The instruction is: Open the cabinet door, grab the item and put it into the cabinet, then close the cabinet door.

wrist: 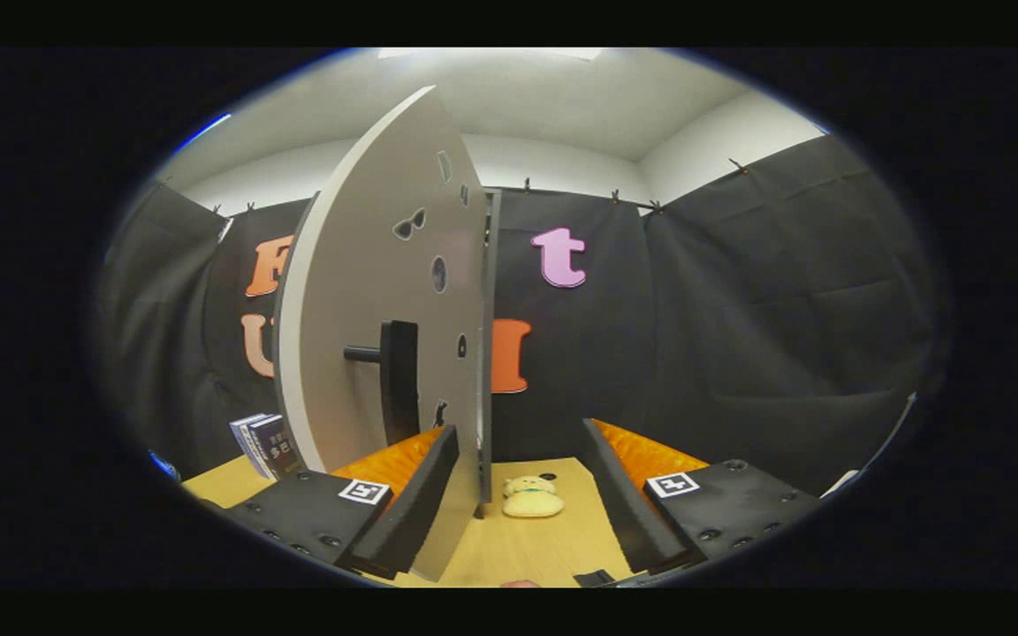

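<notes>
No legible text anywhere.

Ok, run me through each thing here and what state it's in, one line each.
cabinet door: swung open, edge-on just ahead of the tool's fingers
door handle: free, nothing gripping it
plush toy: lying on the table, beyond the fingers, ungrasped
books: standing upright beside the door
tool: open, holding nothing

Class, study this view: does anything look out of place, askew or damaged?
Nothing stands out. The cabinet door is swung open, the plush toy lies on the table between the open fingers, undamaged.
</notes>
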